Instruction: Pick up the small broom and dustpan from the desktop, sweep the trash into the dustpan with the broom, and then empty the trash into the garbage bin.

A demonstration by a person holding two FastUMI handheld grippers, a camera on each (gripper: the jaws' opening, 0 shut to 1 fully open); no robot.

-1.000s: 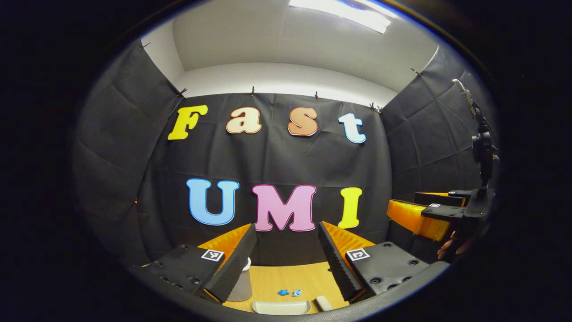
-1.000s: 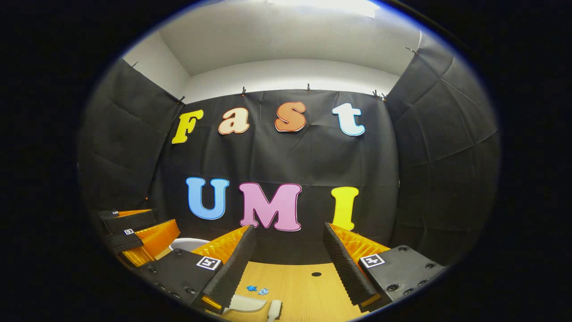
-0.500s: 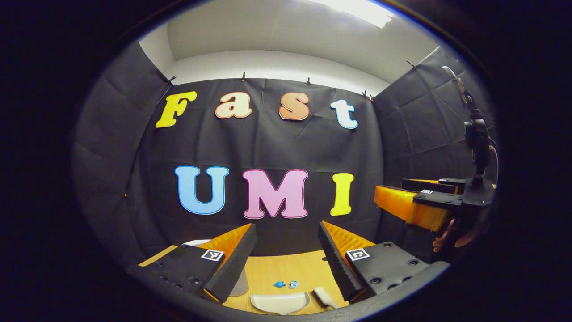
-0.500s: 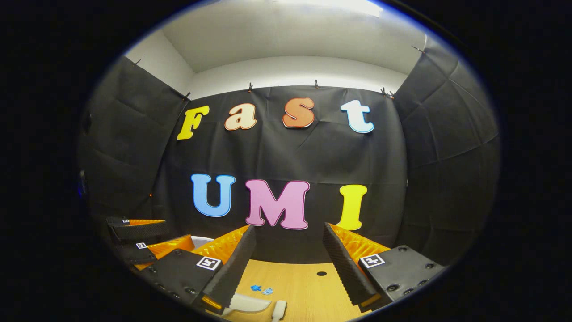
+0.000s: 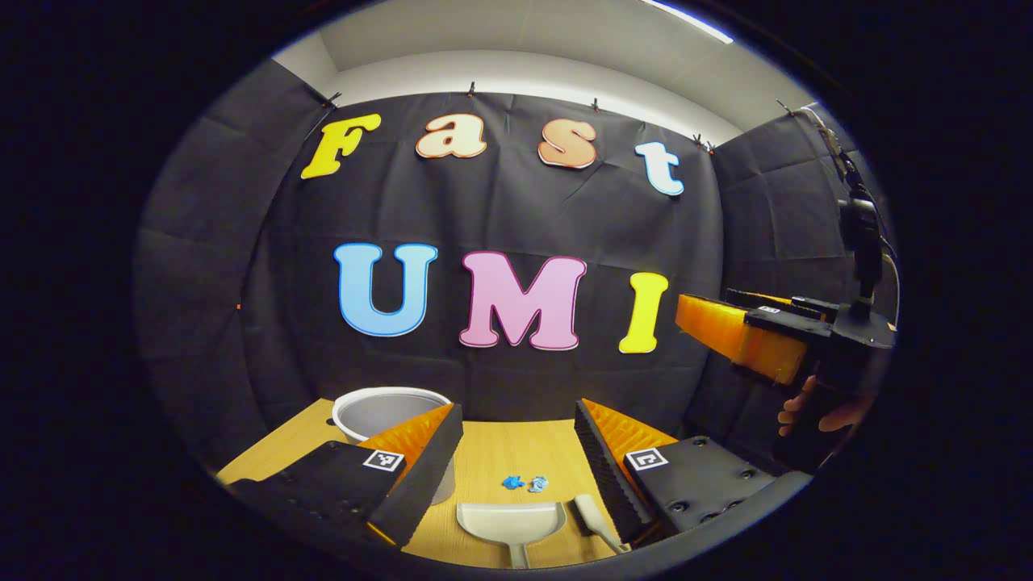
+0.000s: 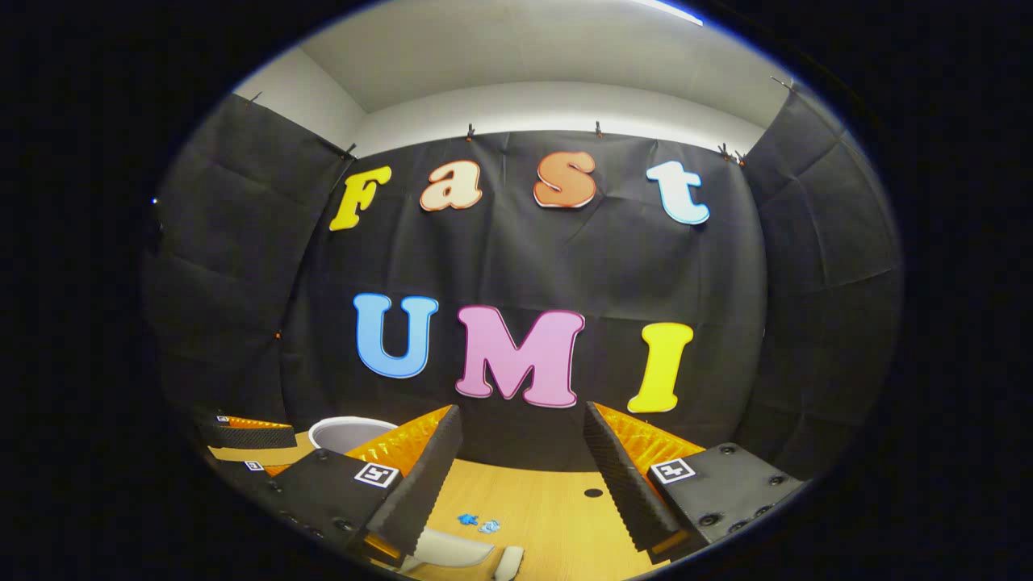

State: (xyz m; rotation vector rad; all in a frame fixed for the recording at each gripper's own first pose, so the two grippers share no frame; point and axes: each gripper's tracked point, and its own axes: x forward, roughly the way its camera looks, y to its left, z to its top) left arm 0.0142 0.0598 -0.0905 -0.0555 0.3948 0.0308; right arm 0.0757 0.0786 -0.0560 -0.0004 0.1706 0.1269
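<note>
A pale grey dustpan (image 5: pixel 510 520) lies on the wooden desktop (image 5: pixel 492 452), its handle pointing toward me. The white small broom (image 5: pixel 593 520) lies just right of it. Two blue scraps of trash (image 5: pixel 524 483) sit beyond the pan. My left gripper (image 5: pixel 516 407) is open, above and short of them, holding nothing. The right gripper (image 5: pixel 750 335) hangs in the air at the right, held by a hand (image 5: pixel 807 407). In the right gripper view, my right gripper (image 6: pixel 523 411) is open and empty, with the dustpan (image 6: pixel 448 549), broom (image 6: pixel 508 561) and trash (image 6: pixel 478 523) low between its fingers.
A grey-white garbage bin (image 5: pixel 379 411) stands at the desk's back left, partly behind my left finger; it also shows as the bin (image 6: pixel 347 432) beside the left gripper (image 6: pixel 242 440). A small dark hole (image 6: pixel 593 492) marks the desktop.
Both views have tipped downward, bringing more desktop, the bin and the whole dustpan into sight. Both grippers stay open and empty.
</note>
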